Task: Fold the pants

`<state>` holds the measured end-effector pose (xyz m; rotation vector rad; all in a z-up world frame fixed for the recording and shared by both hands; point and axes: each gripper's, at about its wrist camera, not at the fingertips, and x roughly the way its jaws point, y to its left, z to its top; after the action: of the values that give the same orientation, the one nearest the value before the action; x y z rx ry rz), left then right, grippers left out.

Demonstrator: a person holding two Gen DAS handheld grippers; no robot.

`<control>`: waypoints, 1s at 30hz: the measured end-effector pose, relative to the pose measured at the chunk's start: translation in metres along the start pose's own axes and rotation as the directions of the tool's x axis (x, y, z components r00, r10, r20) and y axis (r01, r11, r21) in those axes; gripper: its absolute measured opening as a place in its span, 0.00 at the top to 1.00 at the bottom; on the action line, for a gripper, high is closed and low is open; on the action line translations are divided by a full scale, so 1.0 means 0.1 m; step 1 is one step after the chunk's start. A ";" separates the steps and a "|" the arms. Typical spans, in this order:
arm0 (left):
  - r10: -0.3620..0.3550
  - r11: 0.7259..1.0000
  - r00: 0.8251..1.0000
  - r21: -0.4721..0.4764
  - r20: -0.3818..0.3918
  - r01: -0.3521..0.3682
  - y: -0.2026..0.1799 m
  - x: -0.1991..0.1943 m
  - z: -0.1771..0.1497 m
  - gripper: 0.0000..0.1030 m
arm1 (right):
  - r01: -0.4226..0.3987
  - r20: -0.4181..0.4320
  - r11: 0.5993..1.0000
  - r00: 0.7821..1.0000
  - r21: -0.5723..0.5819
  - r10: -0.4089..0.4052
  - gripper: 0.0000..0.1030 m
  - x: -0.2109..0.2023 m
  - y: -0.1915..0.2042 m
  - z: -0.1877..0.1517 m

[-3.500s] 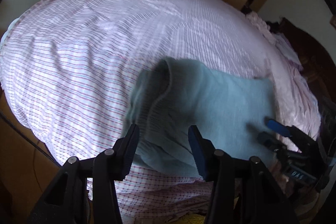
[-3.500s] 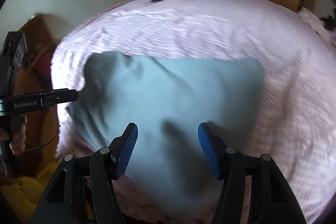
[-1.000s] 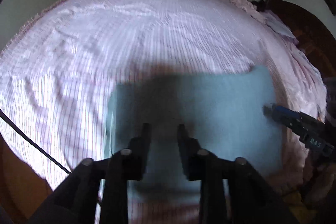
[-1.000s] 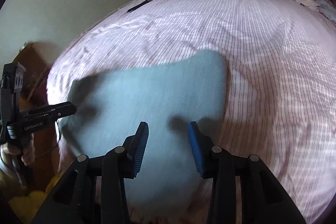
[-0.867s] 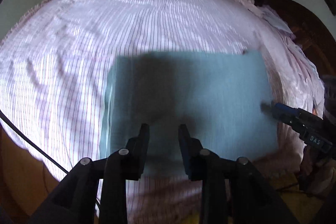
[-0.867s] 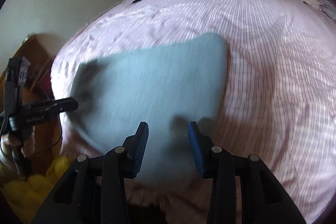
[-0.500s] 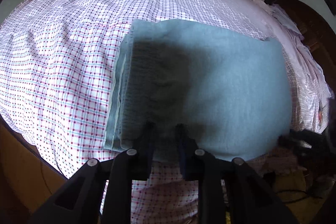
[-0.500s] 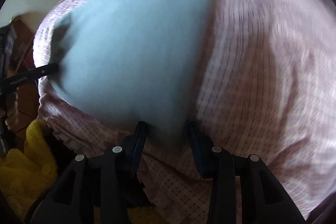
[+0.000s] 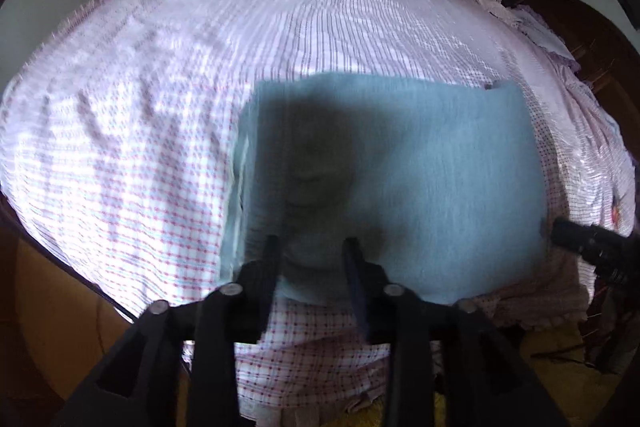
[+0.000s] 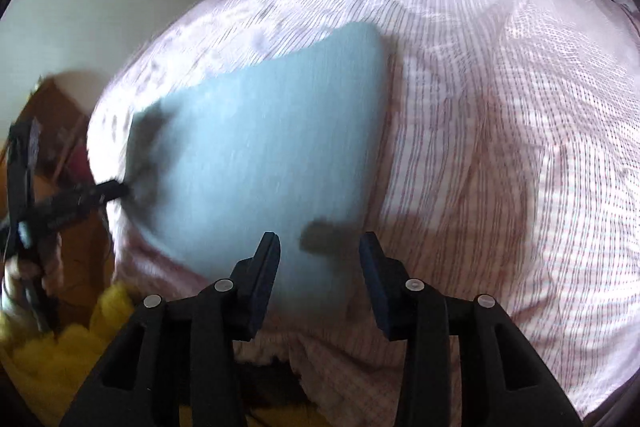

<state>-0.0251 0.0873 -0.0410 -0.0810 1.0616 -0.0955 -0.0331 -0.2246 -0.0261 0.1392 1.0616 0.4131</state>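
The folded blue pants (image 9: 400, 171) lie flat on the pink checked bedsheet (image 9: 160, 107) (near its front edge). Left gripper (image 9: 312, 247) and right gripper (image 10: 318, 247) both hover parted over the pants' near edge, holding nothing.

Both wrist cameras look forward and down from the bed's (image 9: 160, 147) near edge – left gripper's (image 9: 312, 247) view and right gripper's (image 10: 318, 247). They share the folded pants (image 9: 420, 167) (each glimpses the other gripper).

The pants (image 9: 400, 167) are plain blue-grey; the bedsheet (image 9: 140, 147) is white with pink and blue checks.
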 end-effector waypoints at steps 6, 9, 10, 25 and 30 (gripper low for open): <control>0.042 0.999 0.999 -0.011 -0.025 -0.042 0.02 0.19 0.17 0.61 | -0.036 -0.039 0.992 0.998 0.122 0.041 0.66 0.35 -0.14 0.04; 0.060 0.998 0.998 -0.016 -0.028 -0.060 0.02 0.28 0.18 0.61 | -0.064 -0.053 0.985 0.996 0.160 0.073 0.63 0.47 -0.21 -0.02; 0.067 0.998 0.997 -0.011 -0.029 -0.067 0.01 0.29 0.19 0.61 | -0.082 -0.047 0.981 0.995 0.173 0.091 0.62 0.48 -0.24 -0.03; 0.082 0.997 0.997 0.015 -0.013 -0.081 -0.09 0.37 0.19 0.53 | -0.186 -0.002 0.956 0.981 0.226 0.191 0.55 0.53 -0.30 -0.11; 0.083 0.996 0.996 0.014 -0.010 -0.083 -0.09 0.37 0.19 0.53 | -0.188 0.008 0.958 0.982 0.216 0.191 0.53 0.62 -0.19 -0.09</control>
<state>0.0085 0.0747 -0.0626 -0.0236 1.0729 -0.0280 -0.0099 -0.2184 -0.0872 0.4353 1.1089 0.4709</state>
